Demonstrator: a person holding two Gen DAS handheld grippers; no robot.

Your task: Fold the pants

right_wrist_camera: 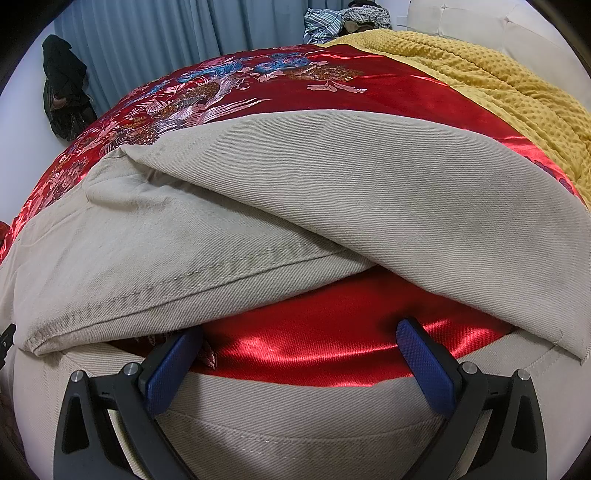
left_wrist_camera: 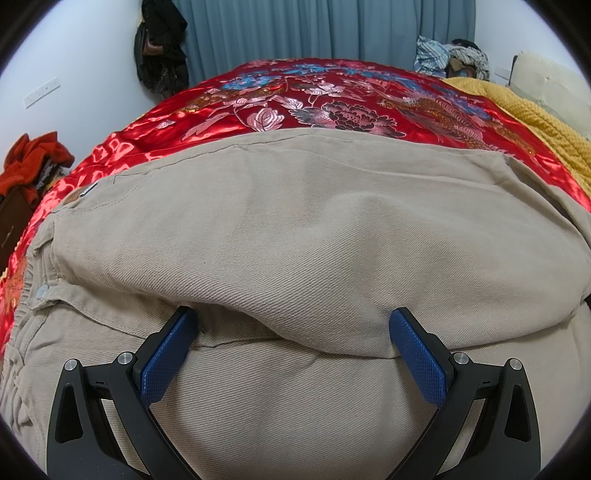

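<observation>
Beige pants lie on a red embroidered bedspread, one layer folded over another. In the left wrist view my left gripper is open, its blue pads straddling the folded edge near the waistband. In the right wrist view the pants show overlapping legs with a stitched hem. My right gripper is open and empty, low over a strip of bedspread between two parts of the pants.
A yellow knitted blanket covers the bed's right side. Blue curtains hang behind. Dark clothes hang at the left wall. Red clothes pile on furniture at far left. Striped laundry lies at the bed's far end.
</observation>
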